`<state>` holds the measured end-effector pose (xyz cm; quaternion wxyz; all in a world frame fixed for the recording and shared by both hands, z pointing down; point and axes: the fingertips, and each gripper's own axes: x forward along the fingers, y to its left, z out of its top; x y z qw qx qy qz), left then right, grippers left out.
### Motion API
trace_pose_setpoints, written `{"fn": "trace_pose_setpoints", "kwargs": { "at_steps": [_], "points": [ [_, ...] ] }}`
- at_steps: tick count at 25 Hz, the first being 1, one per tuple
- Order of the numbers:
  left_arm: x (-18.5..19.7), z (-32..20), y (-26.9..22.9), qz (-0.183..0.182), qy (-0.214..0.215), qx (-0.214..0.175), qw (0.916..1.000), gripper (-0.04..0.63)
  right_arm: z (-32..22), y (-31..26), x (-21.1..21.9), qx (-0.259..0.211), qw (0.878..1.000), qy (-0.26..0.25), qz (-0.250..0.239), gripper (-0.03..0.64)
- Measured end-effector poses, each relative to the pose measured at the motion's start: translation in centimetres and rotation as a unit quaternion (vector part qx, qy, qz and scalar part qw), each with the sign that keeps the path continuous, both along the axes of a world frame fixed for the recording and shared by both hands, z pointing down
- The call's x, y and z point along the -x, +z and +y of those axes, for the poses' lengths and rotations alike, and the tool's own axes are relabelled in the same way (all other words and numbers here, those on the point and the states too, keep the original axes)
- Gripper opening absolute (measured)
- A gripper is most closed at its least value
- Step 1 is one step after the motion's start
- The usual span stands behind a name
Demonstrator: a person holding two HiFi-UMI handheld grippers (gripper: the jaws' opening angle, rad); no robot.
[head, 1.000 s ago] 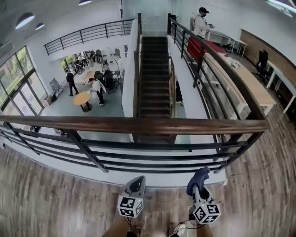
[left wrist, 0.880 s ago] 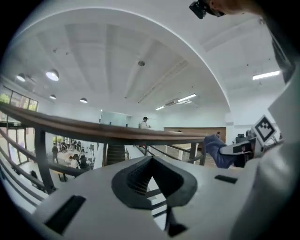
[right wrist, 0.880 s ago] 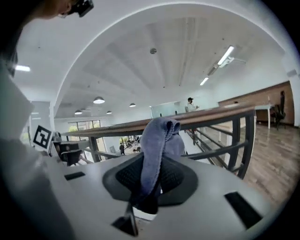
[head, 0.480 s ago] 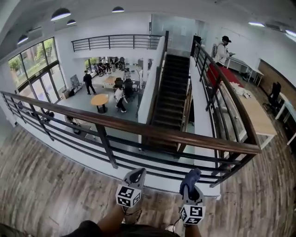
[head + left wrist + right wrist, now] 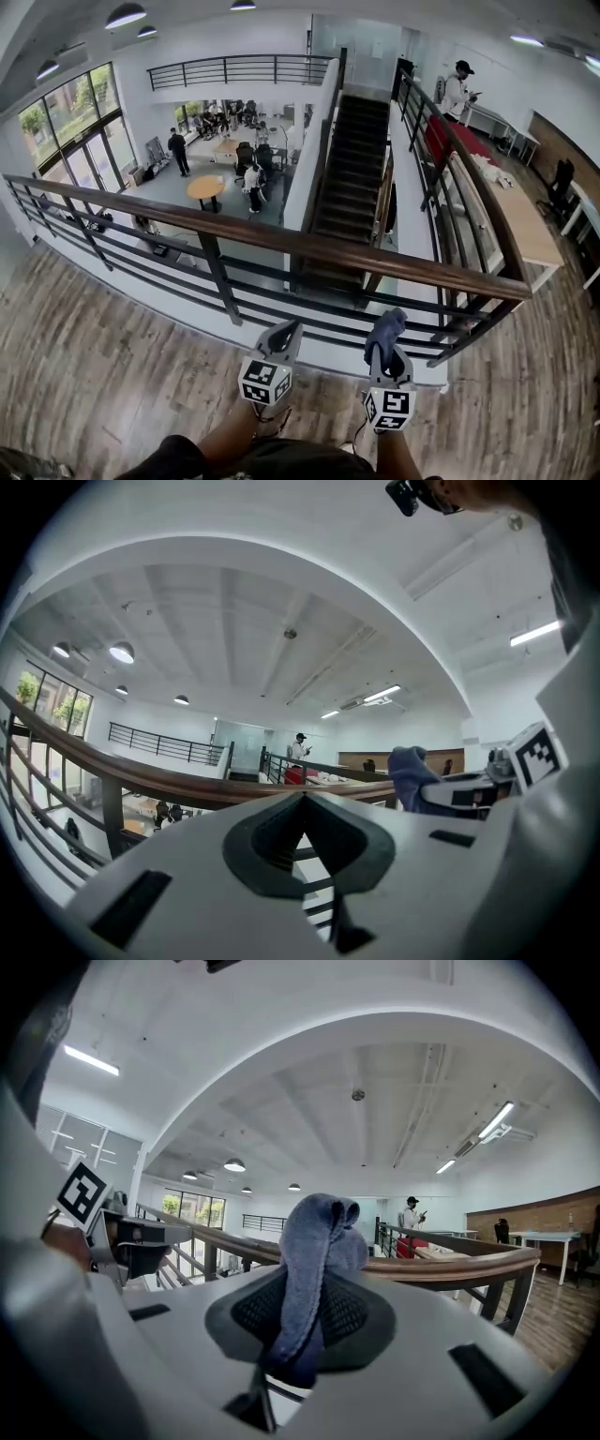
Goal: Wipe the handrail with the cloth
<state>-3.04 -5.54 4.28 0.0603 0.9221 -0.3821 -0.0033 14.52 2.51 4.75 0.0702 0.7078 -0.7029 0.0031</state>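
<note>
A brown wooden handrail [image 5: 281, 239] on black posts crosses the head view from the left to a corner at the right. The same handrail [image 5: 459, 1265] runs just beyond the right jaws, and the handrail [image 5: 141, 778] also shows past the left jaws. My right gripper [image 5: 382, 339] is shut on a folded blue cloth [image 5: 384, 328], which sticks up from the closed jaws as a blue cloth [image 5: 319, 1260] below and short of the rail. My left gripper [image 5: 284, 334] is shut and holds nothing, also short of the rail.
Black horizontal bars [image 5: 281, 295] fill the railing below the rail. Beyond it lie a dark staircase [image 5: 352, 169] and a lower floor with people and a round table [image 5: 204, 189]. A person [image 5: 457, 89] stands far right on the gallery. Wooden floor [image 5: 84, 356] lies underfoot.
The view has swung left and tilted, so the rail now slants across the frame. Both grippers have risen closer to the railing, the cloth still in the right one.
</note>
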Motion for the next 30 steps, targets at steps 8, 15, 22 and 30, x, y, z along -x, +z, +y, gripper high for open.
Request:
{"fn": "trace_pose_setpoints", "kwargs": {
  "at_steps": [8, 15, 22, 30],
  "points": [
    [0.0, 0.5, 0.5, 0.006, 0.005, 0.011, 0.9999, 0.003, 0.3, 0.8, 0.1, 0.006, 1.000, 0.020, 0.009, 0.078],
    [0.1, 0.9, 0.8, -0.002, 0.004, 0.007, 1.0000, 0.003, 0.1, 1.0, 0.4, 0.010, 1.000, 0.023, 0.009, 0.078],
    [0.7, 1.3, 1.4, 0.009, 0.006, 0.030, 0.9995, 0.003, 0.6, 1.0, 1.2, 0.009, 1.000, 0.020, 0.009, 0.078],
    [1.0, 1.0, 0.7, 0.037, 0.011, 0.046, 0.9982, 0.003, 0.6, 1.8, 1.1, 0.024, 0.999, 0.022, 0.007, 0.078]
  ]
}}
